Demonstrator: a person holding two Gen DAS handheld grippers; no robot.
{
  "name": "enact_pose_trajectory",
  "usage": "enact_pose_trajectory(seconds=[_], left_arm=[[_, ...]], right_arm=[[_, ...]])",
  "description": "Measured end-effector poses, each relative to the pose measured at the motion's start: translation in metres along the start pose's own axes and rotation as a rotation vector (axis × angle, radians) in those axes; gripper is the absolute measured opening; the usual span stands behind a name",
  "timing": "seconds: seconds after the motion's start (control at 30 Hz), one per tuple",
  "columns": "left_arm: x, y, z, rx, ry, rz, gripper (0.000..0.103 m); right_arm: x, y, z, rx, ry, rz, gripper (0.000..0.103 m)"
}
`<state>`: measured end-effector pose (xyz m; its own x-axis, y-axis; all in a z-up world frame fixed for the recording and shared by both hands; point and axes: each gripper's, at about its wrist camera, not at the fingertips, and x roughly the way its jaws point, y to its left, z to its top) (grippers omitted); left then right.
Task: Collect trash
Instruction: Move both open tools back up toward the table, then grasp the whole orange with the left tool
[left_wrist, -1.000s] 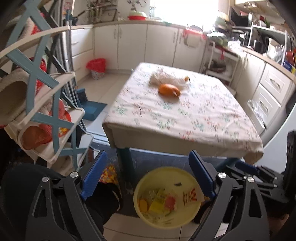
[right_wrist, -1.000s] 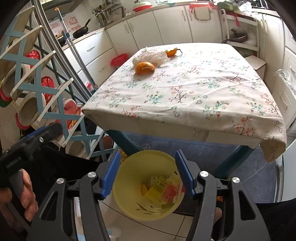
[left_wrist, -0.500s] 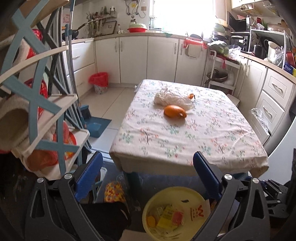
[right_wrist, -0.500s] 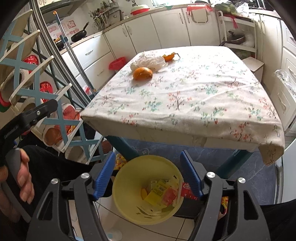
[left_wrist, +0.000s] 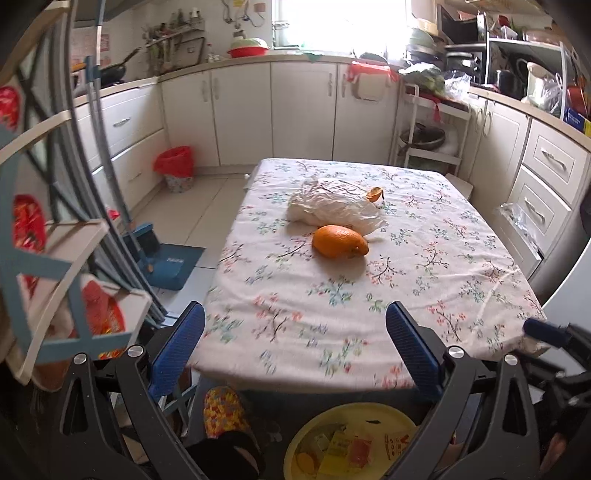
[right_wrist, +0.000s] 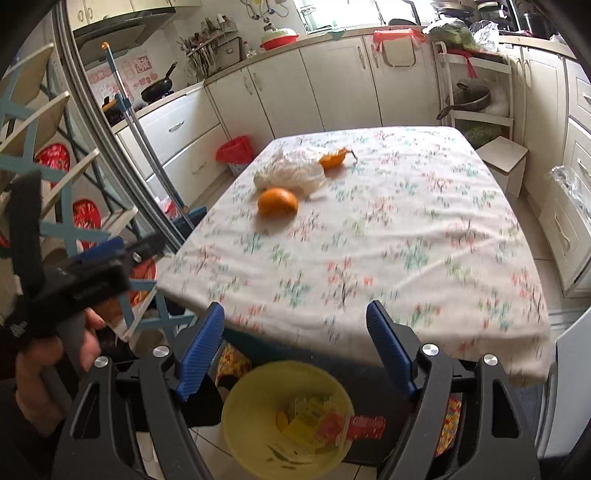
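On the floral tablecloth (left_wrist: 424, 280) lie an orange peel half (left_wrist: 340, 241), a crumpled white plastic bag (left_wrist: 332, 206) and a small orange peel piece (left_wrist: 375, 194). They also show in the right wrist view: peel half (right_wrist: 277, 202), bag (right_wrist: 290, 171), small piece (right_wrist: 332, 159). A yellow bin (right_wrist: 258, 428) with wrappers stands on the floor below the table's near edge; it also shows in the left wrist view (left_wrist: 314, 424). My left gripper (left_wrist: 295, 350) and right gripper (right_wrist: 295, 345) are open and empty, near the table's front edge.
A blue-and-white rack (left_wrist: 55, 258) with red items stands at the left. A red-lined bin (left_wrist: 174, 168) and a blue dustpan (left_wrist: 166, 258) are on the floor. Cabinets (left_wrist: 303, 110) line the back and right walls. A white trolley (right_wrist: 476, 99) stands behind the table.
Both grippers have risen and tilted up from the yellow bin toward the tabletop. The bin has slid lower in both views. Both stay open.
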<state>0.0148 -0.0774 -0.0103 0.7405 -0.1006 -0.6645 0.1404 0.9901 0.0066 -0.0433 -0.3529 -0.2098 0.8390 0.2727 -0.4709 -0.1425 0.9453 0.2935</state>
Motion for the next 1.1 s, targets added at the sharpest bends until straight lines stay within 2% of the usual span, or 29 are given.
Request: enact_pose_trajectory(seconds=[0.23, 0.37, 0.6, 0.8, 0.83, 0.9, 0.93, 1.0, 1.03, 1.1], left_arm=[[0.056, -0.008, 0.032, 0.011, 0.052, -0.044, 0.094], [0.09, -0.01, 0.045, -0.001, 0.096, -0.064, 0.094], [0.14, -0.021, 0.062, 0.013, 0.14, -0.085, 0.094], [0.176, -0.036, 0.071, 0.058, 0.166, -0.091, 0.094], [0.181, -0.036, 0.072, 0.054, 0.175, -0.101, 0.092], [0.19, -0.035, 0.073, 0.032, 0.196, -0.126, 0.073], [0.196, -0.032, 0.073, 0.005, 0.224, -0.165, 0.06], [0.198, -0.026, 0.073, -0.028, 0.244, -0.18, 0.05], [0.197, -0.023, 0.074, -0.032, 0.259, -0.181, 0.04], [0.195, -0.016, 0.073, -0.069, 0.297, -0.214, 0.032]], right_arm=[[0.006, -0.022, 0.051, -0.034, -0.038, -0.044, 0.079], [0.019, -0.038, 0.071, -0.011, -0.038, -0.051, 0.079], [0.05, -0.06, 0.08, 0.097, 0.0, 0.006, 0.079], [0.072, -0.063, 0.095, 0.103, 0.018, 0.015, 0.079], [0.075, -0.064, 0.096, 0.102, 0.02, 0.015, 0.079], [0.085, -0.066, 0.103, 0.098, 0.029, 0.012, 0.079], [0.09, -0.066, 0.106, 0.099, 0.035, 0.012, 0.079], [0.104, -0.067, 0.115, 0.093, 0.048, 0.009, 0.079], [0.113, -0.066, 0.121, 0.089, 0.059, 0.008, 0.079], [0.13, -0.061, 0.131, 0.076, 0.075, 0.007, 0.079]])
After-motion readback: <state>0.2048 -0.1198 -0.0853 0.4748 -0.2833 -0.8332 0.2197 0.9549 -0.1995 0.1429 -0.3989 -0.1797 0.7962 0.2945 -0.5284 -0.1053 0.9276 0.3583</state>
